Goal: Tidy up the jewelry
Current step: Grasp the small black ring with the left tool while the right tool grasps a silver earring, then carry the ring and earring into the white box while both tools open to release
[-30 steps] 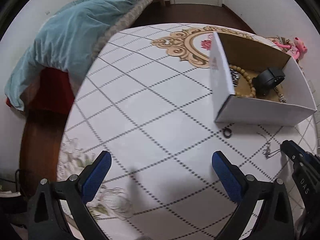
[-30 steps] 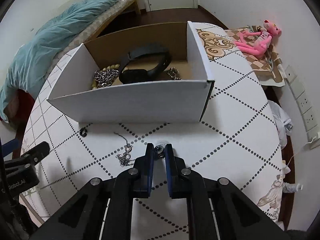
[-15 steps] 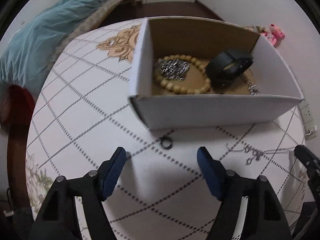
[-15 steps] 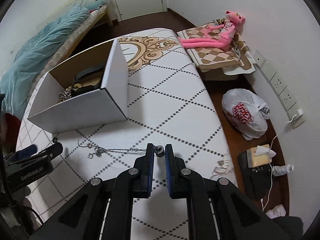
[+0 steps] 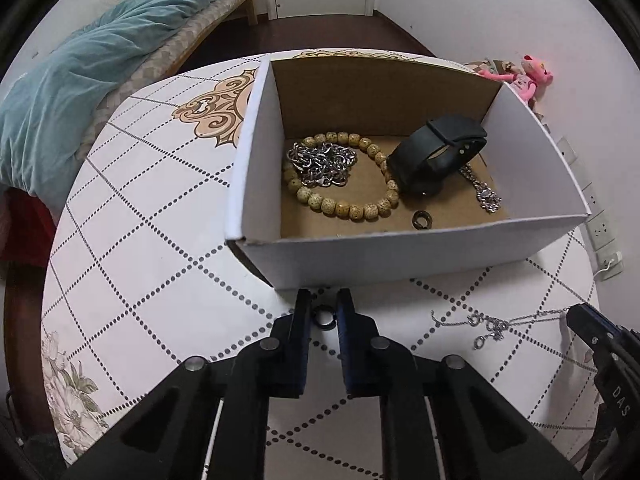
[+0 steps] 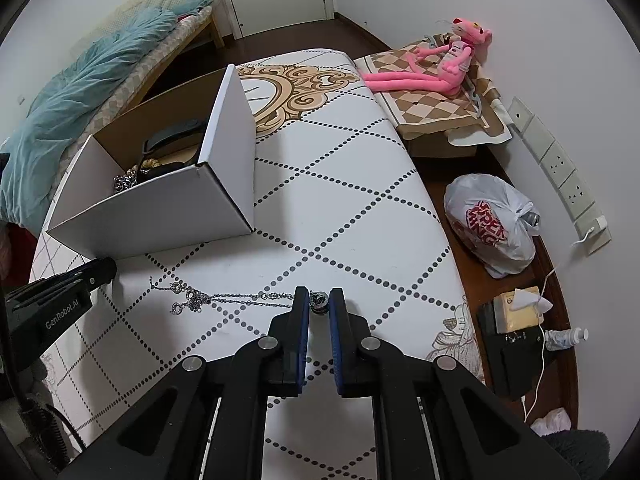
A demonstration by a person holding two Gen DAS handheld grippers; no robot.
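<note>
Table (image 5: 152,264): white, dotted diamond grid. Box (image 5: 400,256): open, holds 1 bead bracelet (image 5: 340,208), 1 black band (image 5: 436,152), chains, 1 ring. Left gripper (image 5: 323,312): clenched around 1 black ring (image 5: 323,317) just before the box. Right gripper (image 6: 319,304): clenched on necklace pendant (image 6: 319,300), chain (image 6: 224,300) trailing left on the table.

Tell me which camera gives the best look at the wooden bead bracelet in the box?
The left wrist view: it looks down into the box, showing the whole bead bracelet ringed around a silver chain. The right wrist view shows only a few beads over the box wall.
</note>
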